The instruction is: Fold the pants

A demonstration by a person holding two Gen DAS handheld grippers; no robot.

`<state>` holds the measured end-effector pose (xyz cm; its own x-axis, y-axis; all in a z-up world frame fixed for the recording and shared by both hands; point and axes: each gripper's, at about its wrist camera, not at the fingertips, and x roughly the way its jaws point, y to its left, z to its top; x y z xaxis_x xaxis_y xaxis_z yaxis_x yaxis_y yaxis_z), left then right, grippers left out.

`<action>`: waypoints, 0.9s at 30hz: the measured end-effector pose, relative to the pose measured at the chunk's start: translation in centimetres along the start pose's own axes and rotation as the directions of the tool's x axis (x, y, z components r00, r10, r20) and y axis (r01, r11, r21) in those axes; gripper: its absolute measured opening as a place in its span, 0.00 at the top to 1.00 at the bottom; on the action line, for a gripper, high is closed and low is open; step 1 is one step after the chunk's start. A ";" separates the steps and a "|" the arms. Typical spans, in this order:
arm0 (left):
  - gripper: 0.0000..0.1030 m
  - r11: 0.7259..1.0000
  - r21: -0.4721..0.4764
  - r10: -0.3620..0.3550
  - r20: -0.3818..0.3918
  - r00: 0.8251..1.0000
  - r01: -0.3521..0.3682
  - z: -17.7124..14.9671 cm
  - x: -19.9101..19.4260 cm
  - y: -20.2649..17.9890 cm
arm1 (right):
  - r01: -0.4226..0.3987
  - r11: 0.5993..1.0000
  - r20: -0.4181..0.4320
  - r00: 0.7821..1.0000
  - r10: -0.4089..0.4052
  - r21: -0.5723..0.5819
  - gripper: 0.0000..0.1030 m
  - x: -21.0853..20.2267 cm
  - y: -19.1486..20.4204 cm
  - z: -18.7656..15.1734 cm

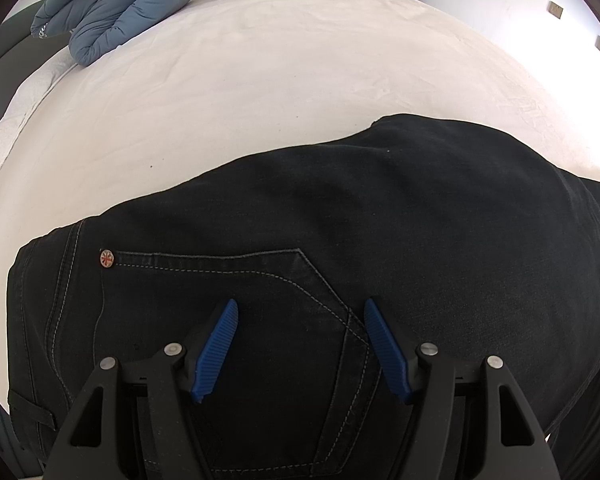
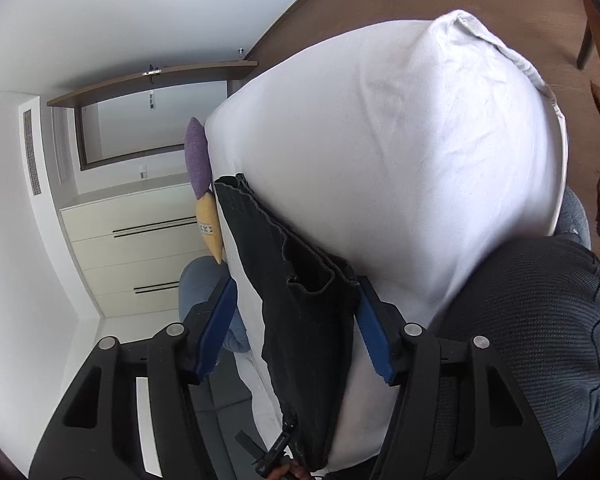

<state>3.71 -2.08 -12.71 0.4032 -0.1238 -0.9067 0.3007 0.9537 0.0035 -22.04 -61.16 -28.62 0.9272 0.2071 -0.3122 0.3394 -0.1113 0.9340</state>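
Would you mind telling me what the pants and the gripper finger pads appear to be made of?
Pants: likely black denim, matte, with pale contrast stitching and a metal rivet. Finger pads: blue, ribbed, probably rubber or printed plastic; the look leaves it open.

The black jeans lie flat on the white bed, seat side up, with pale stitching outlining a back pocket and a small round rivet at its corner. In the right wrist view their dark fabric hangs in loose folds.
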 end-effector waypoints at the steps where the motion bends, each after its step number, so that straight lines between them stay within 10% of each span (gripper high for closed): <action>1: 0.33 1.000 0.000 0.000 0.001 1.000 0.000 0.0 0.0 0.0 | -0.025 1.000 0.003 1.000 0.025 0.010 0.44 0.1 0.2 -0.2; 5: 0.33 1.000 -0.001 0.001 0.000 1.000 -0.001 -0.1 -0.1 -0.1 | -0.065 0.997 0.049 0.997 0.063 0.032 0.48 1.1 -0.1 -0.3; 10: 0.33 1.000 -0.003 -0.002 0.006 1.000 0.002 -0.2 -0.1 -0.1 | 0.025 0.998 0.059 0.998 -0.022 -0.051 0.87 2.8 1.0 -0.7; 18: 0.33 0.999 -0.021 -0.026 0.020 0.999 0.027 -0.6 -0.4 0.3 | 0.185 0.960 0.170 0.974 -0.150 -0.211 0.91 3.3 5.7 -2.6; 23: 0.30 0.997 -0.033 -0.064 0.032 0.997 0.065 -0.9 -0.5 0.9 | 0.304 0.881 0.225 0.946 -0.234 -0.363 0.91 4.9 10.5 -5.4; 27: 0.23 0.995 -0.031 -0.095 0.041 0.995 0.097 -1.1 -0.5 1.1 | 0.388 0.706 0.235 0.921 -0.310 -0.592 0.91 8.7 15.3 -10.8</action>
<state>2.90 -0.72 -12.67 0.4074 -0.2252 -0.8850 0.3110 0.9454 -0.0974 -10.50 -50.57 -15.19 0.7864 -0.0029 -0.6177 0.5057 0.5773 0.6411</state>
